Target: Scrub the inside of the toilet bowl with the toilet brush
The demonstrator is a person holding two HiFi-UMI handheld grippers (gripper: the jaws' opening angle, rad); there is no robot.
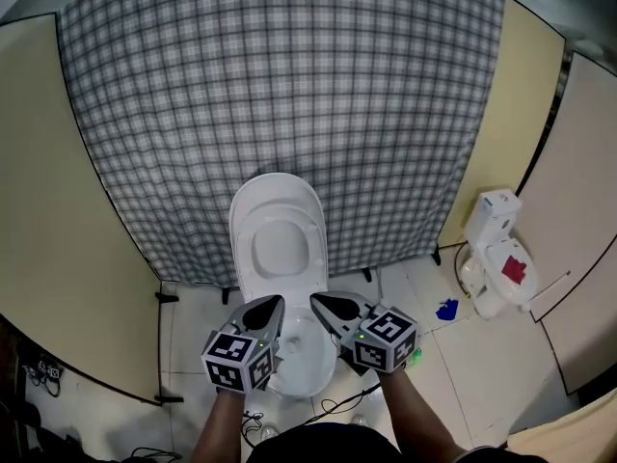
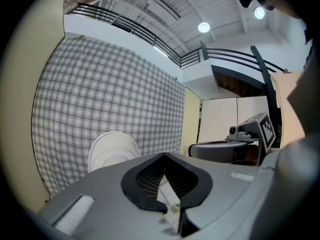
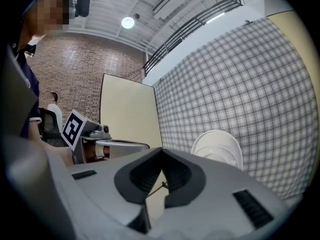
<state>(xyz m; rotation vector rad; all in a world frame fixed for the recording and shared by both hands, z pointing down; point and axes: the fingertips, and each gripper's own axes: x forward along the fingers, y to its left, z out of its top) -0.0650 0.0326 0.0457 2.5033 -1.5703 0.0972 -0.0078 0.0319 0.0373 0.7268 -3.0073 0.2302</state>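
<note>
A white toilet stands against the checked cloth, its lid [image 1: 278, 234] raised and its bowl [image 1: 307, 347] open below. Both grippers hover side by side over the bowl's front. The left gripper [image 1: 273, 306] is shut with nothing in it, and the right gripper [image 1: 320, 303] is shut and empty too. Seen from the left gripper view, the left gripper [image 2: 164, 155] points level at the lid [image 2: 112, 151], with the right gripper [image 2: 225, 149] beside it. In the right gripper view, the right gripper [image 3: 161, 150] faces the lid [image 3: 220, 146]. I cannot pick out a toilet brush.
Checked cloth [image 1: 289, 95] hangs behind the toilet, with beige partition panels [image 1: 58, 239] on both sides. A white fixture with a red patch [image 1: 499, 258] stands on the tiles at right, and a small blue thing [image 1: 446, 309] lies near it. Cables [image 1: 328, 408] trail on the floor.
</note>
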